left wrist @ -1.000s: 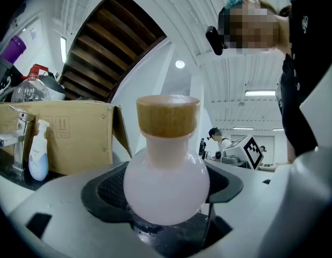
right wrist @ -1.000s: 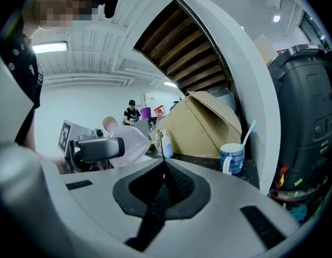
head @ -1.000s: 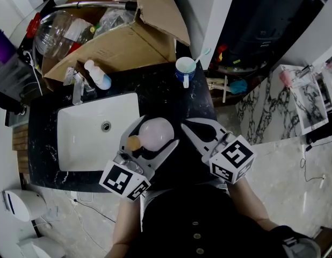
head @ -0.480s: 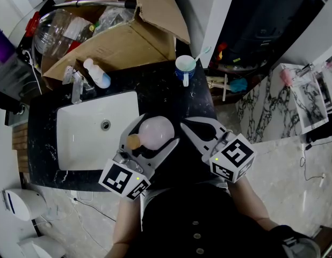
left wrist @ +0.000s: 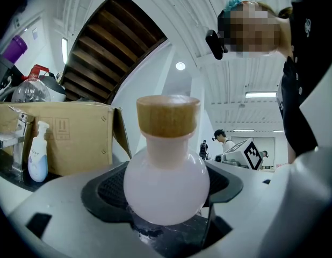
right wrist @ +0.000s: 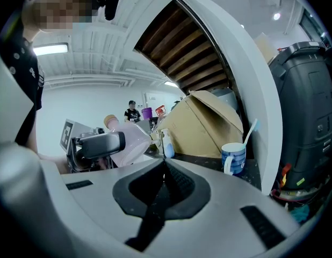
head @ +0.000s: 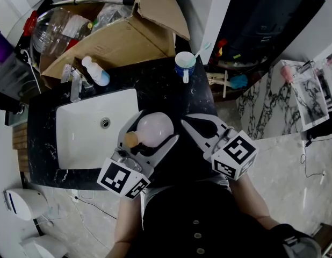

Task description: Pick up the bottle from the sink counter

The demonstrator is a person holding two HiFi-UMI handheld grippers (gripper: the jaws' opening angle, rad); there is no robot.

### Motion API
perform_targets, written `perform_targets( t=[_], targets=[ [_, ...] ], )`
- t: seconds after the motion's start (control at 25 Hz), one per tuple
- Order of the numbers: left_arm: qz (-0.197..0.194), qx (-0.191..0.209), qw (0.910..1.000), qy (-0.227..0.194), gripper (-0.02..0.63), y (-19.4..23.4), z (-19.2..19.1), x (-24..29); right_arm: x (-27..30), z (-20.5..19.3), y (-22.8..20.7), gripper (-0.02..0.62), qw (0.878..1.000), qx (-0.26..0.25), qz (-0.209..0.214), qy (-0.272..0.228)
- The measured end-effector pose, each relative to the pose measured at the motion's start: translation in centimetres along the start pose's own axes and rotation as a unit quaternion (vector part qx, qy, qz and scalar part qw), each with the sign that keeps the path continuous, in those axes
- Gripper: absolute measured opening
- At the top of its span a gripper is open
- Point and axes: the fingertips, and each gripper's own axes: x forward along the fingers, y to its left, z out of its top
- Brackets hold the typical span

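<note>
Here the left gripper [head: 153, 135] reaches forward from the person's body toward 12 o'clock, its marker cube nearest the person's dark shirt [head: 198, 219] and its jaws over the black counter [head: 160, 90]. The right gripper [head: 186, 127] hangs just beside it at 3 o'clock, pointing toward 11 o'clock, close to the left one but not touching it.

A white sink [head: 74, 138] lies at 9 o'clock from the left gripper, with a tap [head: 74, 87] on its far rim. A small white bottle with a blue base [head: 96, 73] lies near the tap, at 11 o'clock. Behind it, an open cardboard box [head: 128, 36] holds a big clear plastic jug [head: 53, 28]. A blue mug [head: 185, 64] with a toothbrush in it stands on the counter at 12 o'clock, well apart from both grippers. Nothing stands between the grippers and these things.

The left gripper's jaws stand wide and press on either side of the round pink bottle [left wrist: 166, 187], the dark pads against its belly. Its tan cap [left wrist: 167, 114] points toward 8 o'clock in the head view, so the bottle sits tilted. Black counter shows under it; whether it rests there or is lifted clear cannot be told. The right gripper's jaws are closed together, pad against pad, with nothing between them.
</note>
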Motion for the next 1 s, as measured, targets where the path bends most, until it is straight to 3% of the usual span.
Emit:
perform_targets(
  t=[0.36, 1.0],
  targets=[
    [-0.001, -0.003, 1.0000, -0.003, 0.390, -0.1, -0.1, 0.1, 0.0, -0.4, 0.2, 0.002, 1.000, -0.004, 0.006, 0.008],
    [-0.010, -0.002, 0.9999, 0.007, 0.390, -0.4, -0.6, 0.1, 0.7, 0.2, 1.6, 0.002, 0.998, -0.026, 0.055, 0.011]
  ],
)
